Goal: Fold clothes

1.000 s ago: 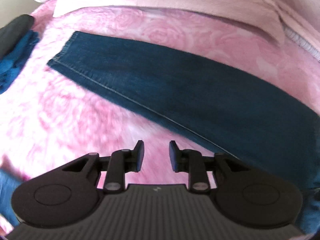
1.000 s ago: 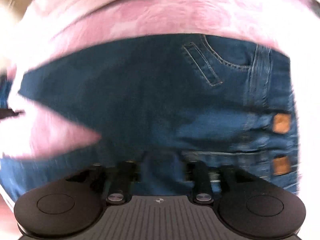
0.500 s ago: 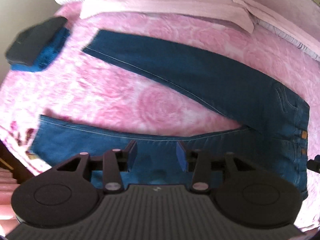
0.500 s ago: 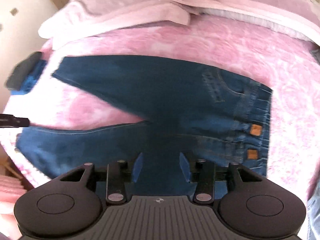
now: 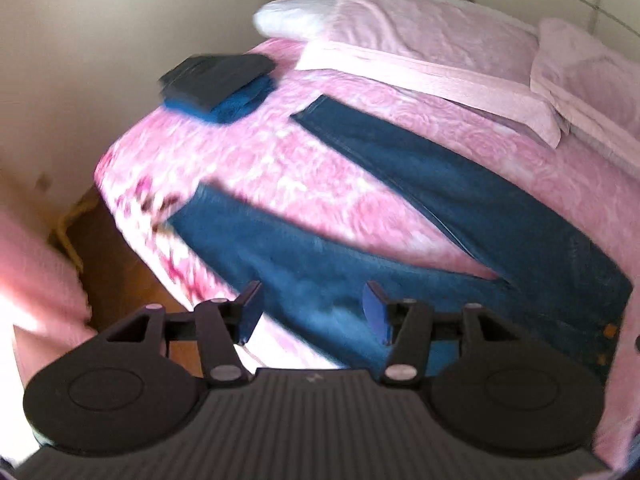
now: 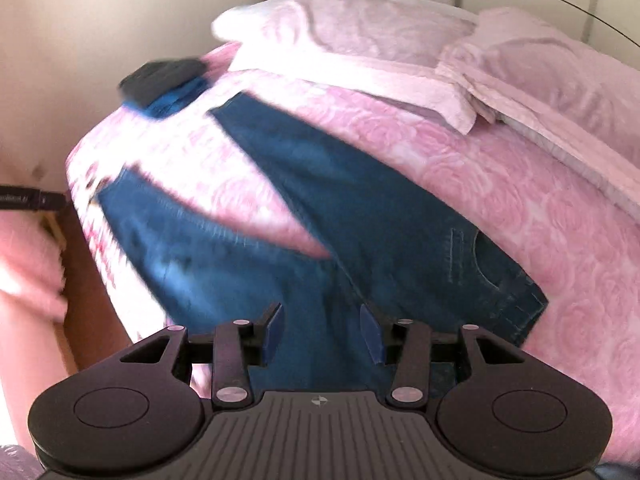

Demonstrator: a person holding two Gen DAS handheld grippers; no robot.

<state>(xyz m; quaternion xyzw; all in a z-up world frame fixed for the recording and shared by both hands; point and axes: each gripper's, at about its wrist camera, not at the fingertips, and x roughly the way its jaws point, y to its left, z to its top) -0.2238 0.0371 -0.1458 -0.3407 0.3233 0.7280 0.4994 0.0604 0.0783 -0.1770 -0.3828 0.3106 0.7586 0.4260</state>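
Pink bed (image 5: 280,168), jeans (image 5: 480,200) now fully visible, both hand-held grippers risen

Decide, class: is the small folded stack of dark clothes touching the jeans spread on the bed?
Apart. The left wrist view shows pink bedspread between the folded stack and the nearest jeans leg hem.

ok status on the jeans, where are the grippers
Left gripper opening, nothing held. Right gripper open, empty, above the jeans. Jeans flat on bed, legs splayed. Folded stack off at the corner, clear.

Home bedroom: bed with pink rose quilt (image 5: 320,184), pillows (image 5: 420,28).
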